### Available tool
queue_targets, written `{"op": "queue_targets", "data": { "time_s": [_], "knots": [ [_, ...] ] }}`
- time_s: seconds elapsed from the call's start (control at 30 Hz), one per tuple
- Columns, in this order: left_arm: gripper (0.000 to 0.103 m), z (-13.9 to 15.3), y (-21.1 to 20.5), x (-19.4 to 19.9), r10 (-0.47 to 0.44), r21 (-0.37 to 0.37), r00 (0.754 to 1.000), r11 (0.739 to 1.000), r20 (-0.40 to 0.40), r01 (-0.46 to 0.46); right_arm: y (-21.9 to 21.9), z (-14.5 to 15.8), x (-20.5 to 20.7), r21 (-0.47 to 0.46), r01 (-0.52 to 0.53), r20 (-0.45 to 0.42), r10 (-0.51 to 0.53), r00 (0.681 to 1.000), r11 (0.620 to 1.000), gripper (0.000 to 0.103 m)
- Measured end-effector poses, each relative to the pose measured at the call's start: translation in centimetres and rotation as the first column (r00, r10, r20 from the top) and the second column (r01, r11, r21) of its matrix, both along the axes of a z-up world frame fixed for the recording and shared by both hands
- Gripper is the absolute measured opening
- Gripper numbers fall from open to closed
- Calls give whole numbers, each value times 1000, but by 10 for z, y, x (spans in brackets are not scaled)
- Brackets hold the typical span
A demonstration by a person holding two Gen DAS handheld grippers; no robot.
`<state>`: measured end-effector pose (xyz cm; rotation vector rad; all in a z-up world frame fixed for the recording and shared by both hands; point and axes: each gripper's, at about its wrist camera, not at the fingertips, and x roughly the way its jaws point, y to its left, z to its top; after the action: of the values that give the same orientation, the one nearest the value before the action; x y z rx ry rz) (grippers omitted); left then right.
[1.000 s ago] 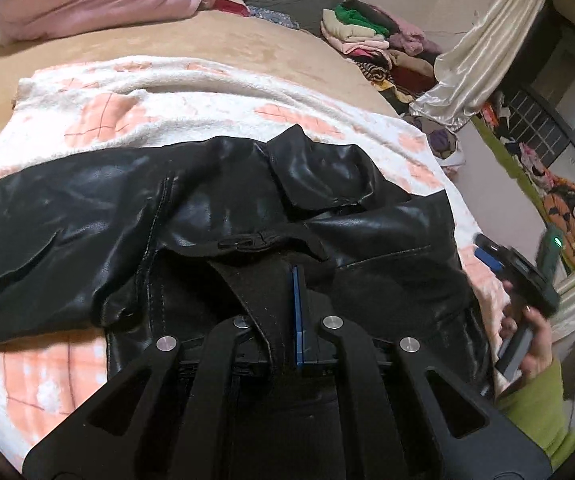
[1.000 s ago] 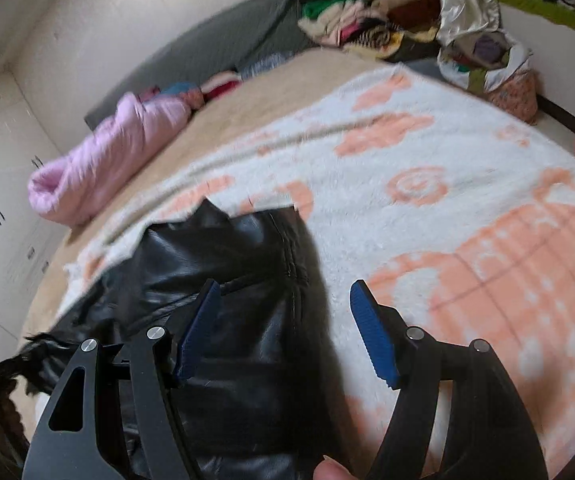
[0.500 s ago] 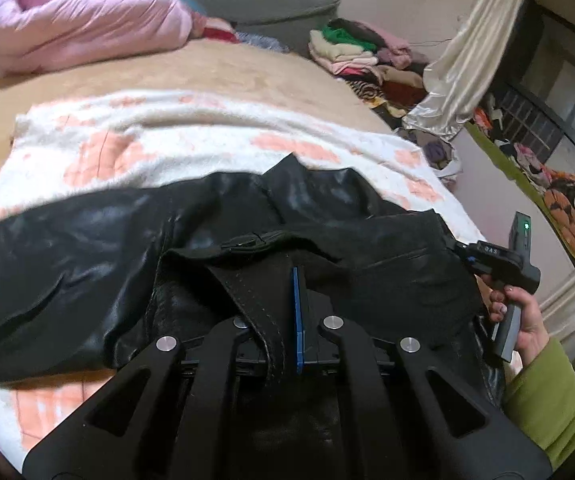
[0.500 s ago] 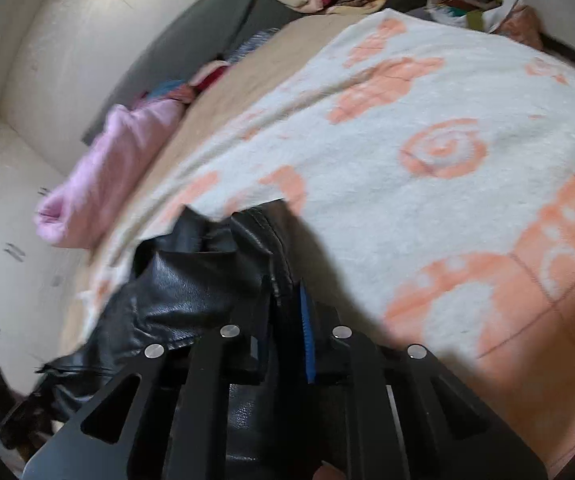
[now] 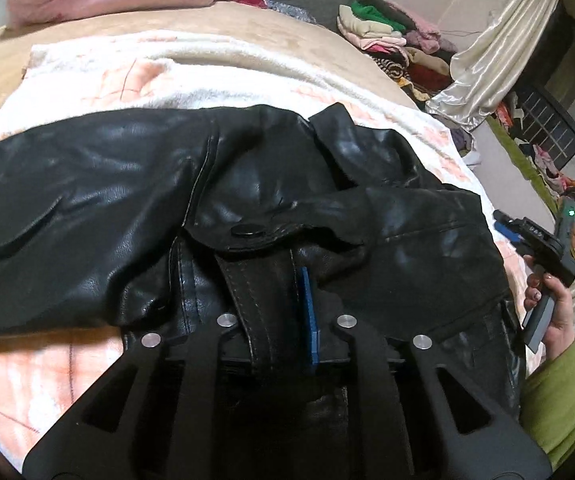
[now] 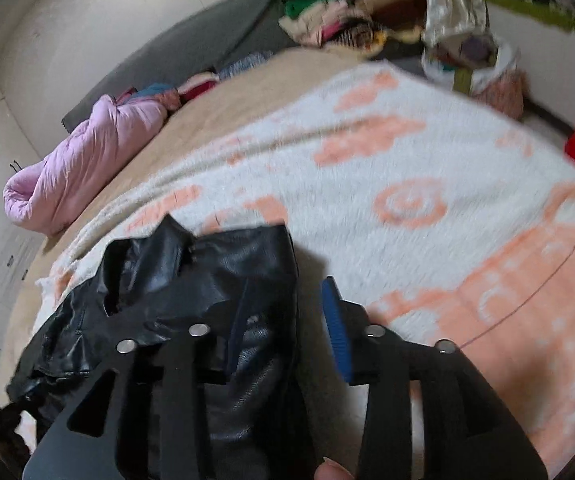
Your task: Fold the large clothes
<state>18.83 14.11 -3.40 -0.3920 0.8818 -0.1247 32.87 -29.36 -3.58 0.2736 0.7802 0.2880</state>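
The left gripper [image 5: 287, 300] pinches a stitched strap of the black leather jacket [image 5: 135, 208], its jaws just easing apart. The right gripper [image 6: 287, 320], jaws just parting, straddles the jacket's edge. Only the left view shows the snap button [image 5: 246, 231]. Glossy, creased, the jacket lies on the peach-patterned blanket [image 6: 427, 184]; a pink duvet [image 6: 87, 160] sits beyond.

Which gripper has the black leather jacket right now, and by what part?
The left gripper pinches a stitched edge strip of the black leather jacket. The right gripper has just been opening; the jacket's edge lies between its jaws, unpressed.
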Motion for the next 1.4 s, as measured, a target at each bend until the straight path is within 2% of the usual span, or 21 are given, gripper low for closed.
{"op": "queue_targets", "data": {
  "time_s": [0.07, 0.2, 0.27, 0.37, 0.47, 0.6, 0.7, 0.8, 0.9, 0.93, 0.97, 1.07, 1.1, 1.13, 1.23, 1.27, 1.4],
  "knots": [
    [12, 4, 1, -1, -6, -4, 1000, 1000, 1, 6, 2, 12, -9, -30, -14, 55, 15, 998, 999, 38],
    [28, 18, 4, -6, 4, 15, 1000, 1000, 17, -4, 12, 26, -25, -52, -72, 109, 77, 991, 996, 39],
    [30, 28, 4, -9, 1, 30, 999, 1000, 34, -2, 23, 28, -34, -53, -130, 113, 135, 984, 990, 39],
    [31, 48, -6, -15, 7, 110, 996, 994, 89, -17, 43, 28, -45, -94, -195, 105, 204, 973, 976, 38],
    [37, 53, -23, -15, -39, 112, 994, 993, 100, 27, 61, 26, -56, -103, -241, 86, 250, 964, 965, 38],
    [40, 43, -49, -10, -97, 180, 993, 980, 69, 83, 81, 25, -67, -146, -282, 86, 296, 951, 948, 39],
    [40, 15, -55, -2, -73, 232, 997, 969, -33, 79, 92, 21, -74, -179, -305, 79, 322, 943, 936, 48],
    [40, -10, -48, 1, -50, 208, 993, 976, -107, 72, 100, 19, -79, -184, -334, 71, 352, 933, 924, 49],
    [40, -20, -46, 2, -52, 201, 992, 977, -112, 74, 108, 17, -82, -200, -361, 56, 379, 924, 911, 53],
    [40, -19, -46, 1, -53, 201, 993, 977, -110, 75, 112, 13, -82, -200, -389, 28, 402, 915, 899, 61],
    [40, -19, -45, 1, -54, 195, 993, 978, -106, 74, 116, 9, -82, -212, -402, 5, 413, 911, 891, 62],
    [40, -19, -41, -3, -55, 174, 994, 982, -99, 72, 126, -12, -79, -317, -382, -72, 380, 922, 868, 62],
    [40, -19, -40, -4, -56, 170, 994, 983, -97, 72, 127, -25, -74, -343, -385, -132, 362, 923, 857, 61],
    [40, -19, -40, -5, -59, 166, 994, 983, -96, 74, 127, -36, -71, -339, -392, -166, 355, 920, 855, 61],
    [40, -19, -38, -6, -65, 163, 993, 983, -94, 80, 129, -39, -71, -344, -381, -169, 343, 924, 858, 61],
    [40, -18, -38, -6, -66, 159, 993, 984, -94, 80, 129, -37, -72, -336, -380, -161, 344, 925, 862, 64],
    [40, -11, -37, -10, -66, 154, 994, 985, -81, 78, 124, -23, -78, -283, -371, -110, 355, 928, 884, 64]
  ]
}}
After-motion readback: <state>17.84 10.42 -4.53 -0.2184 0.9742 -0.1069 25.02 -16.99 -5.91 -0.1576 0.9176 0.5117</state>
